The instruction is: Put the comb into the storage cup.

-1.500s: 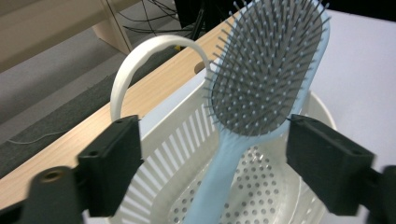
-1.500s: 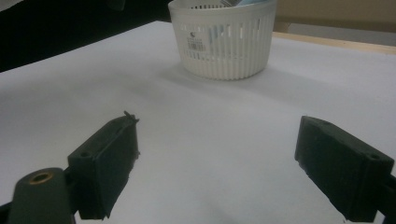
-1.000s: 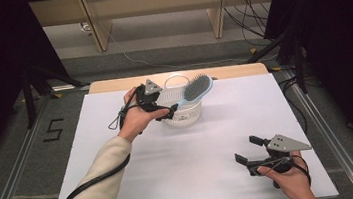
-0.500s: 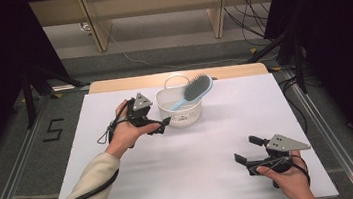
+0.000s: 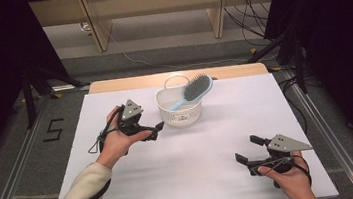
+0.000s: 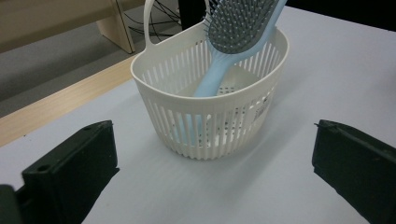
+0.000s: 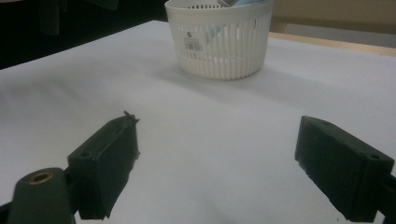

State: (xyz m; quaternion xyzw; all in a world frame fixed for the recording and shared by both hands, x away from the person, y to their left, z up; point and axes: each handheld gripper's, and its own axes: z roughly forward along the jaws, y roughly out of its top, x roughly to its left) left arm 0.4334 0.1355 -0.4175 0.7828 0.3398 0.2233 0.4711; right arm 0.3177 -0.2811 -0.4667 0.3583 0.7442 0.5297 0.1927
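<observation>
Now the white slatted basket (image 5: 180, 110) stands upright on the white table (image 5: 210, 151), towards its far middle; a light blue hairbrush (image 5: 194, 90) rests inside it, handle down in the basket, grey bristled head leaning out over the far right rim; in the left gripper view the handle (image 6: 212, 74) slopes down to the perforated floor. The left gripper (image 5: 154, 130) sits just left of the basket, near it but apart, its jaws spread wide with nothing between them, pointing towards the basket wall (image 6: 210, 126). The right gripper (image 5: 249, 150) lies well apart at the near right of the table; its jaws are also spread and empty; its own view shows the basket (image 7: 219, 39) farther off.
</observation>
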